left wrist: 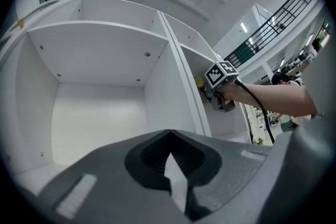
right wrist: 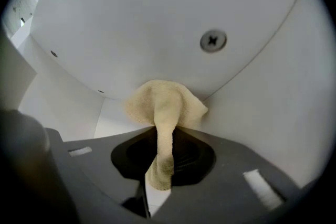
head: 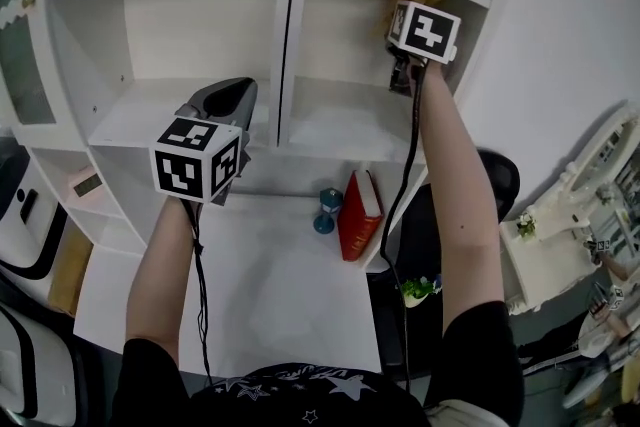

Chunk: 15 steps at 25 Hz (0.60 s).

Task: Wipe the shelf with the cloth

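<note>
The person is reaching up high with the right claw (right wrist: 161, 134). It is pinching a soft, pale yellow cloth (right wrist: 167, 102) tight between its two jaws. The cloth is bunching up in a far corner of the upper right box of the tall white shelf (head: 180, 25). It looks like it is touching the white wall there, near a round screw head (right wrist: 212, 40). I think the claw is holding the cloth this way so a fat puff is sticking out in front. That puff is doing the rubbing, right in the corner where dust hides.

The left claw (left wrist: 169, 136) is closed, with nothing in it. It is hovering in front of the big left box of the shelf, not touching the boards. I think it is hanging there so it is not getting in the way of the wiping arm.

Down below, a red book (head: 360, 215) is leaning at the far right of the white desk (head: 270, 295). A small blue thing (head: 326, 211) is standing just beside it on the left. Both are well apart from the cloth, so I think the wiping is not going to bump them. The other boxes probably need wiping too.
</note>
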Each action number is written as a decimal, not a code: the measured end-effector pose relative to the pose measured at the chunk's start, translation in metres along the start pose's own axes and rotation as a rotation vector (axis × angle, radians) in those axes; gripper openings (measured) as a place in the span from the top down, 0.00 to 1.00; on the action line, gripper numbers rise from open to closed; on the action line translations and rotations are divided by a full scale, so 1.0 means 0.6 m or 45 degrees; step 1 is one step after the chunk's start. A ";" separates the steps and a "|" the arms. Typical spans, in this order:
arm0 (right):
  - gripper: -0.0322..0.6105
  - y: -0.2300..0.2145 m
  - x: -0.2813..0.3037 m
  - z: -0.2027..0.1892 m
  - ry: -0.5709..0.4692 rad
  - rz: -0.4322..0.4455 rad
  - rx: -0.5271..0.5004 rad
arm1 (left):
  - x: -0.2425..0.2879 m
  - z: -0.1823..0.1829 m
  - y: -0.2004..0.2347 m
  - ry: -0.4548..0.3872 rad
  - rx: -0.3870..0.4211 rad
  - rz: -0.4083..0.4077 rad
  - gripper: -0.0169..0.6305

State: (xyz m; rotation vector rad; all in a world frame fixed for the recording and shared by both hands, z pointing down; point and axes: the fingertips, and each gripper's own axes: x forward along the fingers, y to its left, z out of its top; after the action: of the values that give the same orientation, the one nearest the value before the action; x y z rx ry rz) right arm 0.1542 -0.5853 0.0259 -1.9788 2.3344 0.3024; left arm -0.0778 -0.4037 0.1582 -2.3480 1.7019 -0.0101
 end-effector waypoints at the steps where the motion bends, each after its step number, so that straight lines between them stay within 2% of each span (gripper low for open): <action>1: 0.83 0.000 -0.014 0.004 -0.002 -0.012 -0.003 | -0.005 0.002 -0.002 -0.006 0.000 -0.020 0.97; 7: 0.83 -0.018 -0.090 0.013 -0.004 -0.110 -0.039 | -0.017 0.008 -0.025 -0.045 -0.019 -0.165 0.97; 15: 0.83 -0.024 -0.163 0.021 0.007 -0.184 -0.065 | -0.028 0.010 -0.041 -0.066 -0.040 -0.279 0.97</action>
State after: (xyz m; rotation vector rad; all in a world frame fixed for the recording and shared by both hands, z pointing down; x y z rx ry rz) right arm 0.1843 -0.4900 0.0291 -2.1603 2.1924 0.3511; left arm -0.0593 -0.3794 0.1598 -2.5232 1.4240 0.0389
